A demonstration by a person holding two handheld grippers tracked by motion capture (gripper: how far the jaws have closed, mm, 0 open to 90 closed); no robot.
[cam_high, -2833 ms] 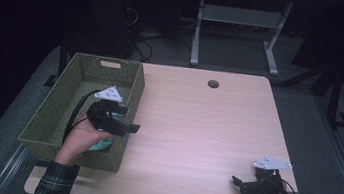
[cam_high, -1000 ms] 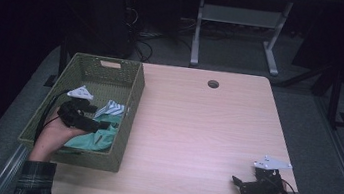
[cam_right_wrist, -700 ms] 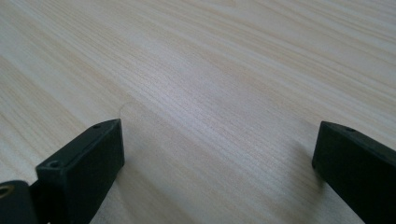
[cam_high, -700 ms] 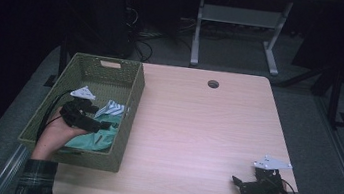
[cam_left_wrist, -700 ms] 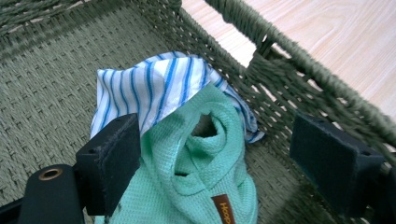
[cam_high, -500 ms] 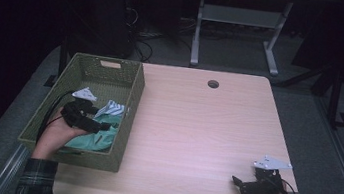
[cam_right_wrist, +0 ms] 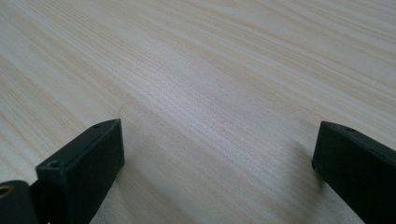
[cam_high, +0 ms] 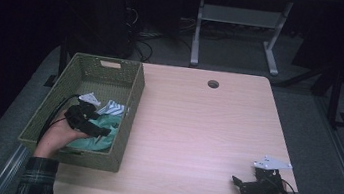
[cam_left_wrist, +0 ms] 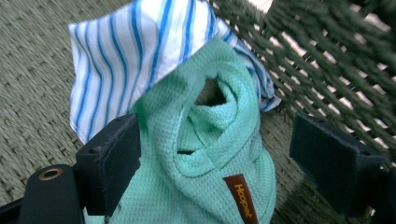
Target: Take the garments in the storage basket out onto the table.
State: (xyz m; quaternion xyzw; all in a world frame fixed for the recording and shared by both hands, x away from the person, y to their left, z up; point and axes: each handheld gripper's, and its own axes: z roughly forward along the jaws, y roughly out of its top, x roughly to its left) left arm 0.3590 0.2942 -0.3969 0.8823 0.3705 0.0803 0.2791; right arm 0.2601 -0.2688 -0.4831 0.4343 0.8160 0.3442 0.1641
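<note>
Right now the left gripper (cam_high: pixel 100 131) hangs inside the green woven basket (cam_high: pixel 133 97) at the counter's left edge, jaws spread wide with the mint-green cloth (cam_left_wrist: pixel 205 154) bunched between them, touching the left jaw and apart from the right one. A blue-striped cloth (cam_left_wrist: pixel 126 51) lies just beyond it. The right gripper (cam_high: pixel 237 182) rests released near the front right corner, well apart, so the left is nearer for the grasp.
</note>
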